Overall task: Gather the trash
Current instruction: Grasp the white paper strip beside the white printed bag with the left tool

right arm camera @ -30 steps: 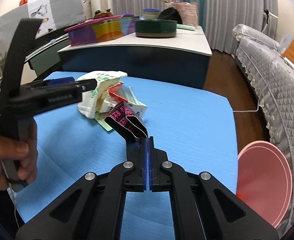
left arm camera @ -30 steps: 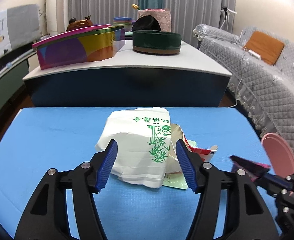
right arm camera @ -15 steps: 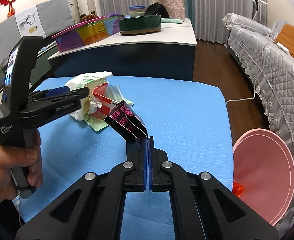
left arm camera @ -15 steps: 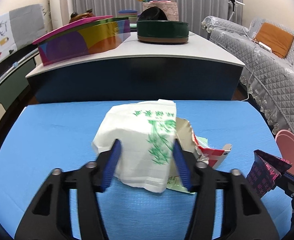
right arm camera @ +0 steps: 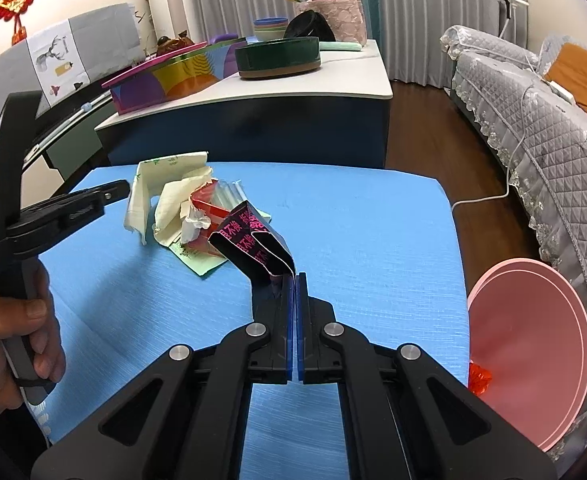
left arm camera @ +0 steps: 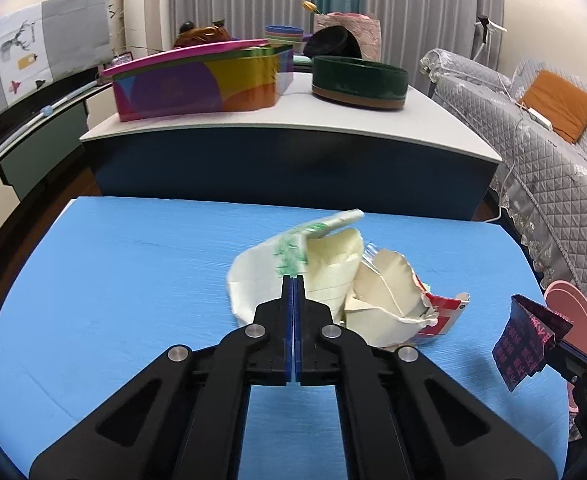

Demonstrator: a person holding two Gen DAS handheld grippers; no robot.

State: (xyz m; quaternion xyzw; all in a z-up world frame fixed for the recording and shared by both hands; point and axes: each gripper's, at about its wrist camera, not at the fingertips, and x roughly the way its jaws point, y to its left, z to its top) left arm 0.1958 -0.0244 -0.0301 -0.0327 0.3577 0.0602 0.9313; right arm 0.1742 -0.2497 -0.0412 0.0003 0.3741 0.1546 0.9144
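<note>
Left tongs [left arm camera: 294, 278]: jaws pressed together on the edge of the white bag [left arm camera: 269, 276] at frame centre, the bag resting on the blue table [left arm camera: 133, 272] against the torn carton [left arm camera: 389, 300] to its right. Right tongs [right arm camera: 296, 276]: jaws clamped on the black wrapper [right arm camera: 253, 244], which stands above the table at frame centre, just right of the trash pile. A pink bin [right arm camera: 533, 332] sits at lower right, beside the table edge.

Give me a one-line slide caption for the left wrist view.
Left gripper pinches white bamboo-print wrapper on blue table; right gripper holds black-pink wrapper.
</note>
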